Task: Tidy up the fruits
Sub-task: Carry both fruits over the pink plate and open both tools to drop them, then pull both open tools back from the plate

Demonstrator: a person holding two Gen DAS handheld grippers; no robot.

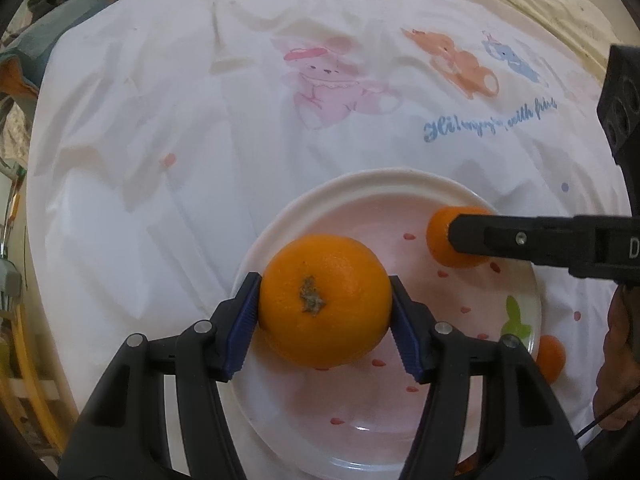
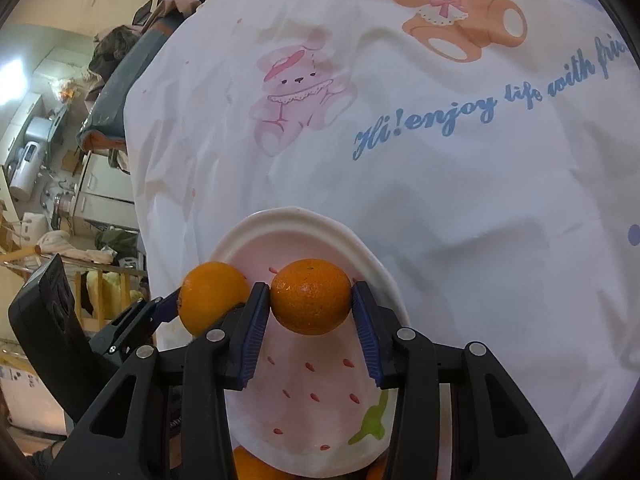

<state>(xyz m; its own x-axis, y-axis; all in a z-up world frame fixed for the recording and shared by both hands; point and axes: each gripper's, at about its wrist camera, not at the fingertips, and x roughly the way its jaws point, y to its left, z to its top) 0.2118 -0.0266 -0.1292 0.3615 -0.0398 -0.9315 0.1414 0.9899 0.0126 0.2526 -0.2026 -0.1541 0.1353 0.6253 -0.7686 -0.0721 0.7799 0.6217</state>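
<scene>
A pink strawberry-shaped plate (image 1: pixel 280 216) (image 2: pixel 256 232) lies on a white cloth. My left gripper (image 1: pixel 325 312) is shut on a large orange (image 1: pixel 325 300) and holds it over the plate; this orange also shows in the right wrist view (image 2: pixel 208 296). My right gripper (image 2: pixel 311 300) is shut on a smaller orange (image 2: pixel 311 296) over the plate; in the left wrist view it (image 1: pixel 438 236) comes in from the right, covering part of that orange (image 1: pixel 438 232). Another orange (image 1: pixel 552 356) (image 2: pixel 250 466) lies on the cloth beside the plate's near edge.
The white cloth (image 1: pixel 200 120) (image 2: pixel 480 200) has printed bears and blue writing and covers the table. Beyond its left edge are a dark blue surface (image 2: pixel 116 84) and room clutter. The person's hand (image 1: pixel 620 360) shows at the right.
</scene>
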